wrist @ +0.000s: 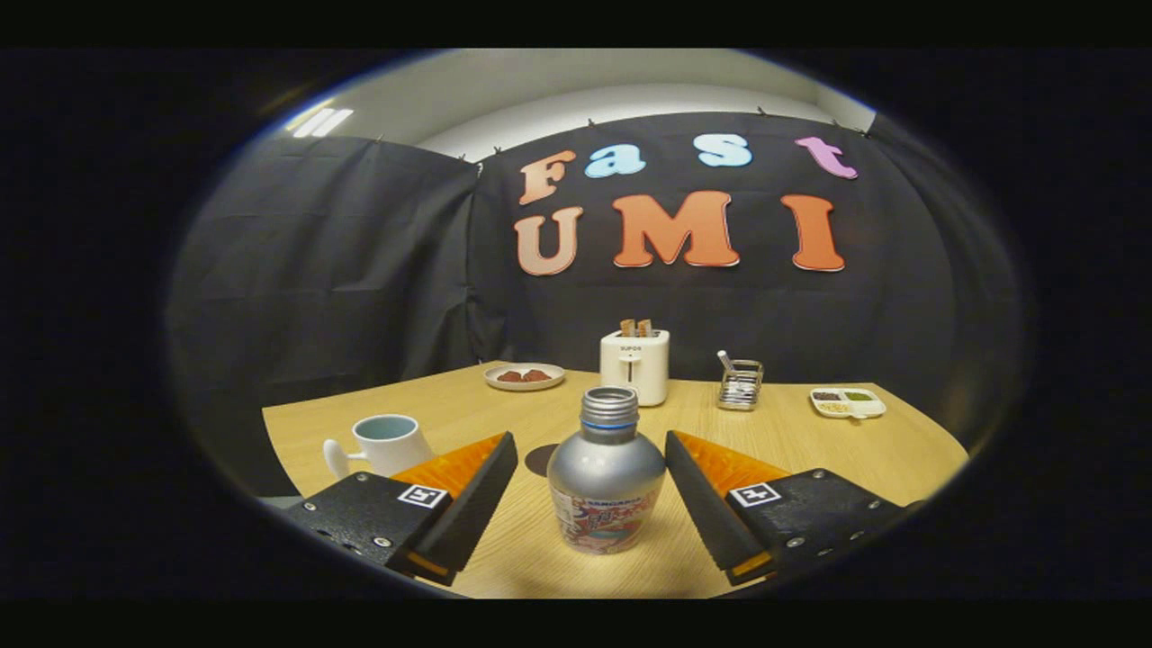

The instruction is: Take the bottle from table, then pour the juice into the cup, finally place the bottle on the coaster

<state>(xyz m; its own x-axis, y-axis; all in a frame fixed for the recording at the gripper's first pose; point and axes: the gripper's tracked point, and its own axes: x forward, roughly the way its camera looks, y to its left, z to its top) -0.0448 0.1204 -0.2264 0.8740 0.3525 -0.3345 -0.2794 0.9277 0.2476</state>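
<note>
Gripper view: we see our claw (591, 490) spread apart around the upright bottle (606, 486), touching neither side; cup (389, 444) beyond the left finger on the desk (810, 450)

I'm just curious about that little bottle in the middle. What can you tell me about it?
The bottle looks like silvery metal, with a rounded shoulder, a short threaded neck, an open mouth with no cap, and a colourful printed label. It stands upright on the wooden table, between the open jaws of the gripper, which do not touch it.
</note>
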